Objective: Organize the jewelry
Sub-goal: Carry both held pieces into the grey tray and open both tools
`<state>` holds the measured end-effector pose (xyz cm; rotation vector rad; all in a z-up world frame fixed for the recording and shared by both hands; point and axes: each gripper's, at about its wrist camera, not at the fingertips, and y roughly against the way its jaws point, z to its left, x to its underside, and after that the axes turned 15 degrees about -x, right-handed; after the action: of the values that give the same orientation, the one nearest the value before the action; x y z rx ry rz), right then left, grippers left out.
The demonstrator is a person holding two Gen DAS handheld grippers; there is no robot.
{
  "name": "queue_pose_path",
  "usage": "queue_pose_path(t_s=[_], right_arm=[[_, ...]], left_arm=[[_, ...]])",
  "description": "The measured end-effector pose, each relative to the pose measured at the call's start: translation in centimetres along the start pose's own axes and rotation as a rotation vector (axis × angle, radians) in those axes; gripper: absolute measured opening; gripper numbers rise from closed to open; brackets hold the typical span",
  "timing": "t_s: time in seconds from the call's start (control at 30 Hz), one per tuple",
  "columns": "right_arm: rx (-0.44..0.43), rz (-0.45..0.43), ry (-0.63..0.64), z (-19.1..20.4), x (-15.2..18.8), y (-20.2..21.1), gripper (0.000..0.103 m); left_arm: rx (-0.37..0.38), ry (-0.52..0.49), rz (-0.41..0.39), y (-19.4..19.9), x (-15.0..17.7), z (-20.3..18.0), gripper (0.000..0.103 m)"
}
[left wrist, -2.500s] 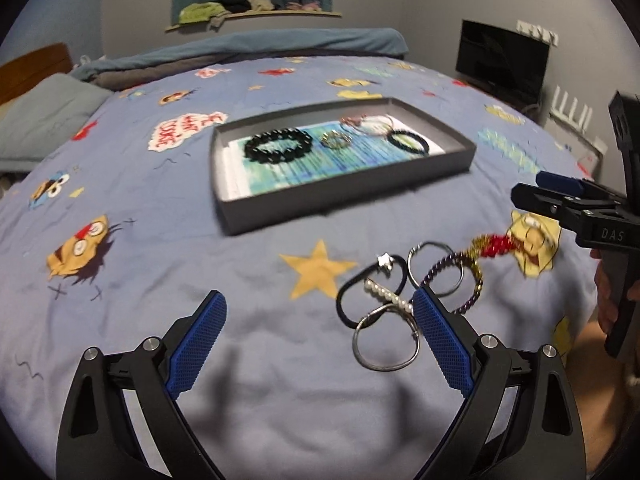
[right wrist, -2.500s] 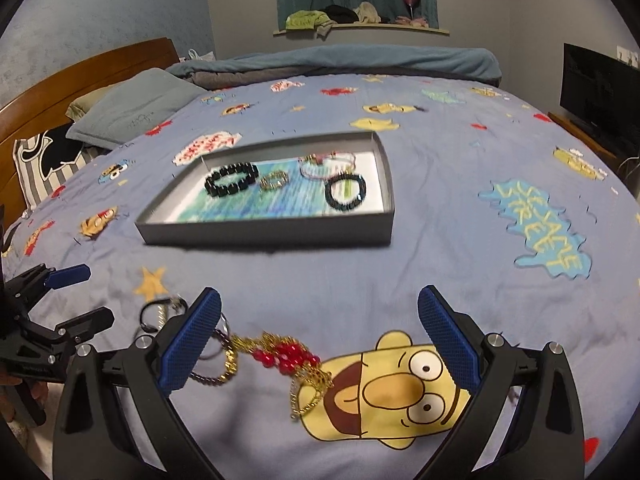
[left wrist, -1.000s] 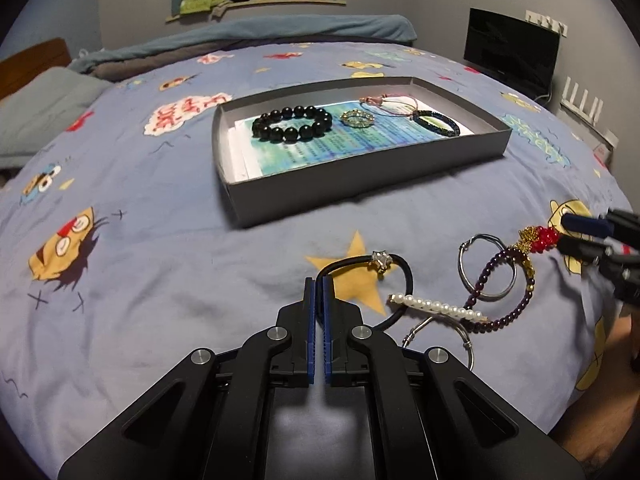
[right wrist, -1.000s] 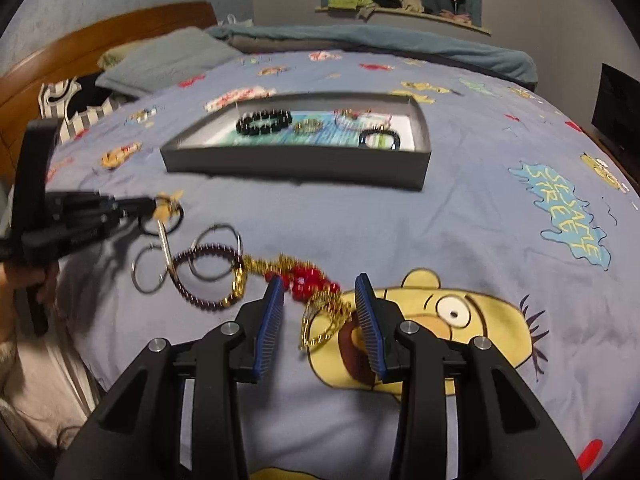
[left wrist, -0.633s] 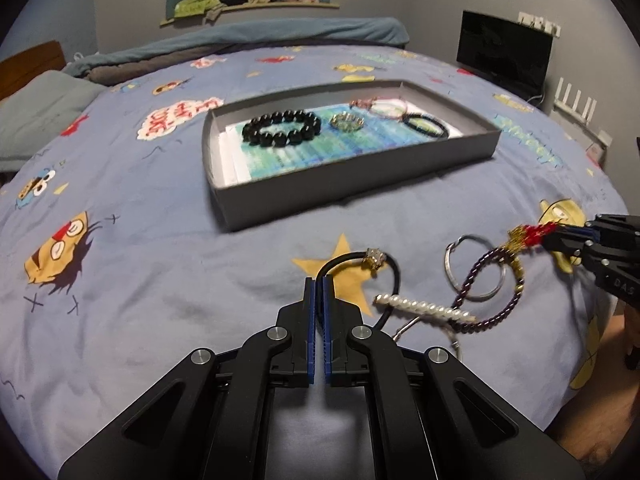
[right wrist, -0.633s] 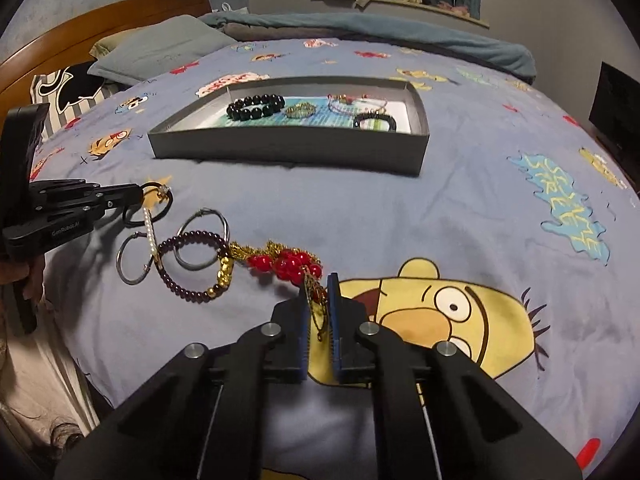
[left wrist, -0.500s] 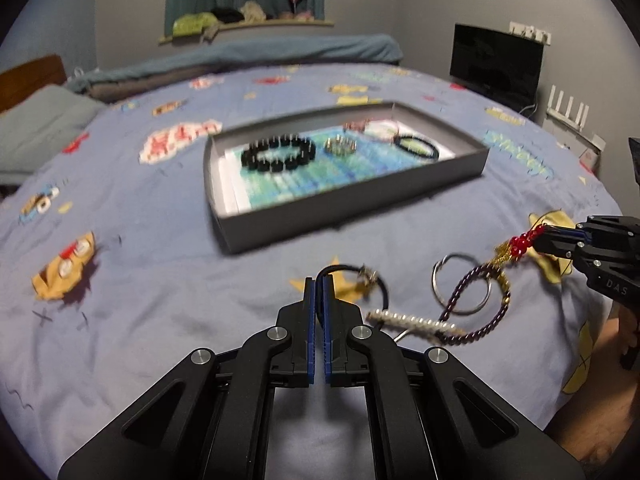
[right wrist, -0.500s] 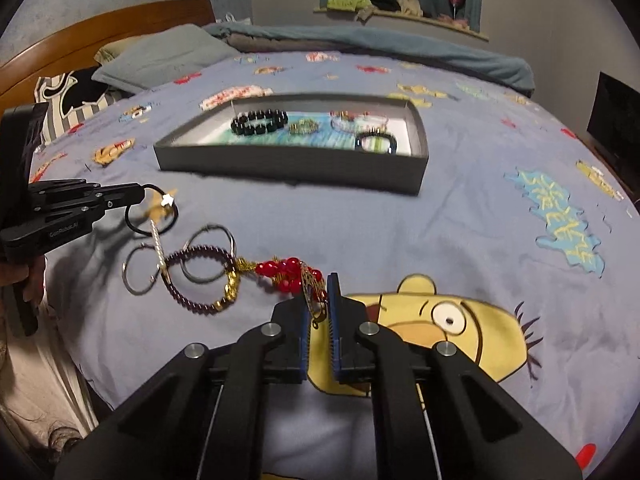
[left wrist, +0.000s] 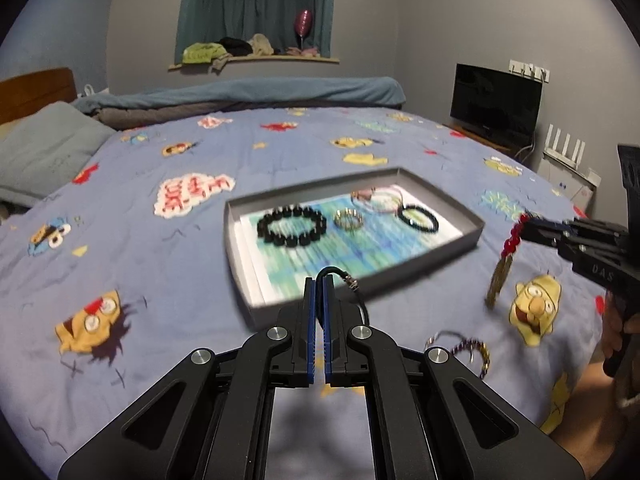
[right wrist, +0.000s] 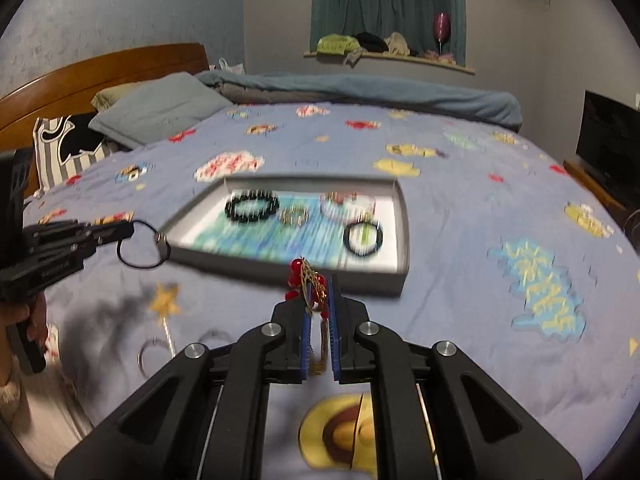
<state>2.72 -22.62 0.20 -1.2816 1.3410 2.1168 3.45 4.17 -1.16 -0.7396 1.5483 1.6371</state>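
Observation:
My left gripper (left wrist: 320,282) is shut on a black cord bracelet (left wrist: 352,284) with a small silver charm, lifted above the bed; in the right wrist view the bracelet (right wrist: 142,246) hangs from it at the left. My right gripper (right wrist: 318,280) is shut on a red-bead and gold piece (right wrist: 306,276), also lifted; in the left wrist view that piece (left wrist: 506,256) dangles at the right. The grey tray (left wrist: 476,232) ahead holds a black bead bracelet (left wrist: 292,228), a gold ring (left wrist: 349,219), a thin bangle (left wrist: 376,198) and a dark bracelet (left wrist: 418,218).
Silver hoops (right wrist: 154,354) and a purple and gold bead bracelet (left wrist: 470,350) lie on the blue cartoon bedspread below the grippers. Pillows (right wrist: 156,110) and a wooden headboard (right wrist: 100,68) are at the far left, a TV (left wrist: 496,102) at the right.
Both grippers closed on their pieces and lifted them off the bedspread, moving up and toward the tray. The hoops and purple bracelet stayed on the bed.

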Motion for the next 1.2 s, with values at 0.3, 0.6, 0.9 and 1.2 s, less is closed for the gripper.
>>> queue_pose_path(t_s=[0.3, 0.6, 0.9, 1.2], right_arm=[[0.025, -0.067, 0.028, 0.0, -5.2, -2.0, 0.007], [-0.013, -0.026, -0.025, -1.4, -7.0, -8.5, 0.007], [-0.029, 0.105, -0.047, -2.2, -5.0, -13.3, 0.007], [0.008, 0.172, -0.122, -4.4, -3.9, -15.0, 0.007]], left_arm=[[0.015, 0.051, 0.038, -3.3, -3.2, 0.3, 0.004], [0.017, 0.048, 0.16, -10.0, -3.6, -0.4, 0.004], [-0.006, 0.059, 0.235, -13.6, -2.1, 1.4, 0.004], [-0.03, 0.052, 0.237, -14.4, -2.2, 1.8, 0.004]])
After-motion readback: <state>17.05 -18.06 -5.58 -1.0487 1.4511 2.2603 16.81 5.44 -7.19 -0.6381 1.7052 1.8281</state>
